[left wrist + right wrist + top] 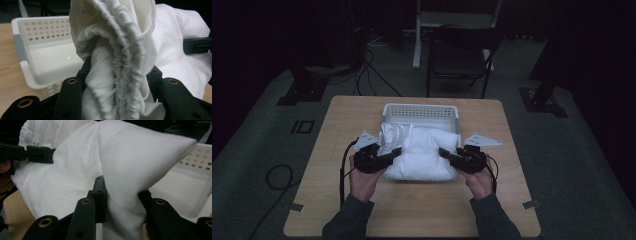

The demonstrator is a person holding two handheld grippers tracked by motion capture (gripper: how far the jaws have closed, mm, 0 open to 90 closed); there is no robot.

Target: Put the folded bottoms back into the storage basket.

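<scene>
A thick folded white cloth [422, 155] hangs between my two grippers, just above the wooden table and in front of a white basket [422, 111]. My left gripper [396, 152] is shut on the cloth's left end, where the fabric [117, 75] bunches in gathered folds between the jaws. My right gripper [445, 153] is shut on the right end, pinching a smooth fold [122, 205]. In the right gripper view the left gripper [37, 153] shows at the far side of the cloth. In the left gripper view the right gripper's jaw [197, 46] shows at the right edge.
The perforated white basket [27, 50] stands on the table right behind the cloth, with a white lining [185, 187] inside. A dark chair [459, 55] and cables lie on the floor beyond the table [342, 125]. Bare wood surrounds the basket.
</scene>
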